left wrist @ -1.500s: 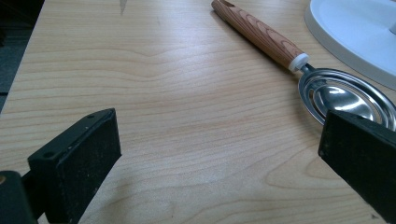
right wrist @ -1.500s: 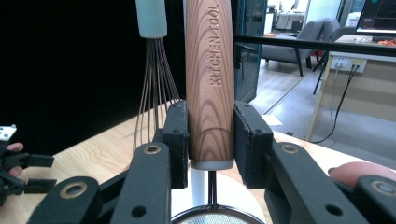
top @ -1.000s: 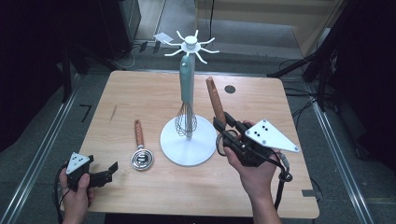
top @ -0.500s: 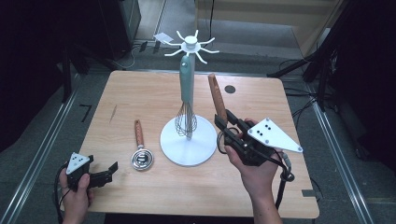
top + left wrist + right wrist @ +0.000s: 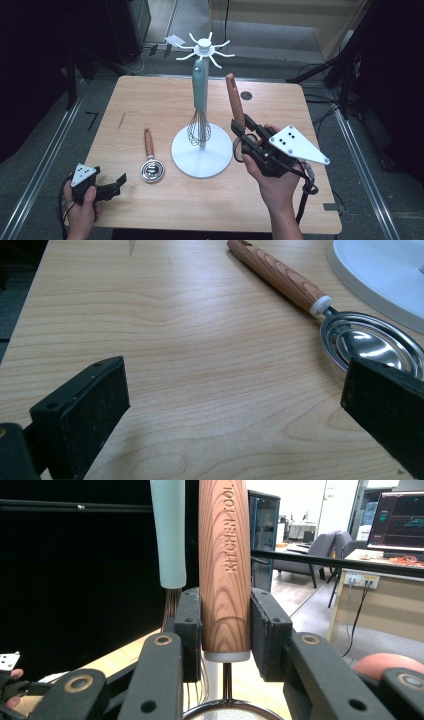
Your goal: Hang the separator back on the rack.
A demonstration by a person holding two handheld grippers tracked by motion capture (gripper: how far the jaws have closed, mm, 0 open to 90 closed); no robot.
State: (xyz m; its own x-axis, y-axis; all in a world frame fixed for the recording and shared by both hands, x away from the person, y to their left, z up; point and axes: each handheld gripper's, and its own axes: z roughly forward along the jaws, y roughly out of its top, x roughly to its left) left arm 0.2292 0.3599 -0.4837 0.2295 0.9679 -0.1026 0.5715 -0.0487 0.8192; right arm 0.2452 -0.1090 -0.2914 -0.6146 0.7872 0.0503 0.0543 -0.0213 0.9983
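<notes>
The strainer (image 5: 224, 565), a wood-handled utensil with a mesh bowl at its lower end, stands nearly upright in the right tool (image 5: 225, 630). Its long axis runs bottom to top: the handle end points up, toward 12 o'clock in the right gripper view, and the wire neck and bowl rim hang down at 6 o'clock. The words KITCHEN TOOL read up along the handle. In the high view the handle (image 5: 235, 100) leans slightly toward 11 o'clock, with its free end above the far half of the counter (image 5: 150, 100). The right tool (image 5: 240, 131) is clamped on the lower end of the handle, both pads pressing against the wood just above its white collar.

At 9 o'clock from the strainer, just beside it, is the stand (image 5: 202, 150), with a white round base, a pale green post and white hooks at the top. A whisk (image 5: 198, 127) hangs against the post, wires down over the base.

Farther toward 9 o'clock a spoon (image 5: 150, 162) lies flat on the counter, its wooden handle pointing to 12 o'clock and its metal bowl to 6 o'clock, near the stand's base.

At 8 o'clock, at the counter's near left corner, the left tool (image 5: 120, 182) rests low, its jaws spread wide with bare wood between them, and its jaws face the spoon (image 5: 360, 340).
</notes>
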